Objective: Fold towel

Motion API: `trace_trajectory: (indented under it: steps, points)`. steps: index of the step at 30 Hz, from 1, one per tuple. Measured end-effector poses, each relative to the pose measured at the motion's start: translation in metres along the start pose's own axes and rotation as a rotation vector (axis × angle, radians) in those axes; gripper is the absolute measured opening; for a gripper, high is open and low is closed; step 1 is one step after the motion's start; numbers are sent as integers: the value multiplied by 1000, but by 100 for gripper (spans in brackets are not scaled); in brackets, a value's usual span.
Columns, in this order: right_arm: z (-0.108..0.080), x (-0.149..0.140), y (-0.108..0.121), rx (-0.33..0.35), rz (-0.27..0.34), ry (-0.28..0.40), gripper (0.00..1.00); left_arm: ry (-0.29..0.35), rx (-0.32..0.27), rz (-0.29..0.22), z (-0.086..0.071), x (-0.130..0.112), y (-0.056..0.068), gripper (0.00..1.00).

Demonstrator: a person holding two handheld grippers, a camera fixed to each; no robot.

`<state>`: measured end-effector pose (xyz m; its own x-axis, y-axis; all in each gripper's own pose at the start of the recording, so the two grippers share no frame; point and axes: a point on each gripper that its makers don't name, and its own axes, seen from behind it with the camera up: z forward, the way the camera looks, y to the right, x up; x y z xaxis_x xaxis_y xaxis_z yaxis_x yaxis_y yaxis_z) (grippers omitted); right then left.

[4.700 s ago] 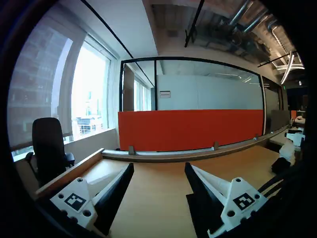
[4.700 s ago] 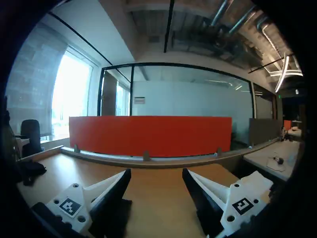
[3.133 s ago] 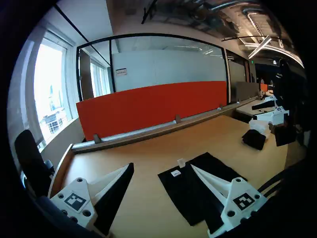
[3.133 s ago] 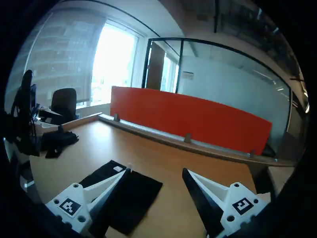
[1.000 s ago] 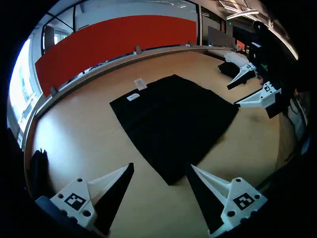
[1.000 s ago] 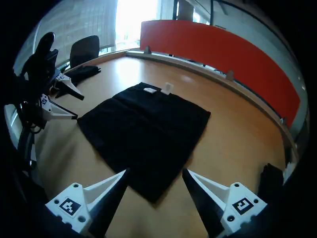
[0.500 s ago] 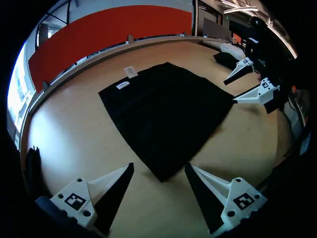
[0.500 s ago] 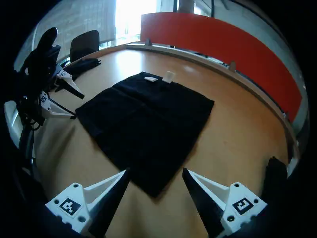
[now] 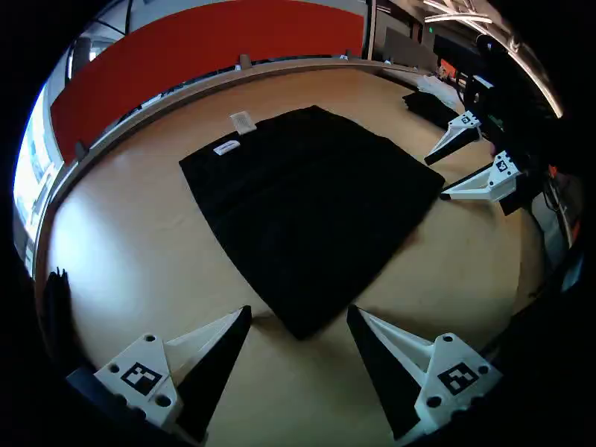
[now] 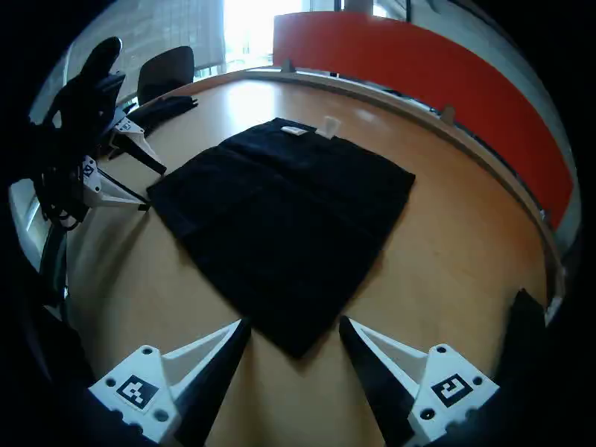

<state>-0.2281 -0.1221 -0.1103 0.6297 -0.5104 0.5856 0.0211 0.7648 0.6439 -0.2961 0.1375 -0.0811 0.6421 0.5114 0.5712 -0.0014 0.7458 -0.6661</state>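
A black rectangular cloth towel [image 9: 313,194] lies spread flat on the light wooden bench [image 9: 127,238], with a small white tag [image 9: 227,147] at its far edge; the left gripper [image 9: 298,313] has its fingers spread wide and grips nothing, one corner of the towel lying between their tips; the right gripper [image 10: 294,322] is just as wide apart and also grips nothing, another corner of the towel lying between its fingers; a long red partition panel [image 9: 208,45] runs along the bench's far side.
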Motion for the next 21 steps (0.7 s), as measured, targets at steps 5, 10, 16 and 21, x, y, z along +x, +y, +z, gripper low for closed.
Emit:
trace_trajectory:
  steps: [5, 10, 16, 21]
  points:
    - [1, 0, 0, 19, 9, -3, 85, -6, -5, 13, 0, -1, 1, 95]
    - [1, -1, 2, 20, 10, -4, 76, -13, -2, 11, 0, 0, -1, 86]
    - [2, -1, 3, 24, 8, -8, 66, -17, 11, -7, 1, 0, -4, 73]
    - [3, -1, 4, 28, 4, -8, 57, -18, 12, -5, 1, 0, -1, 57]
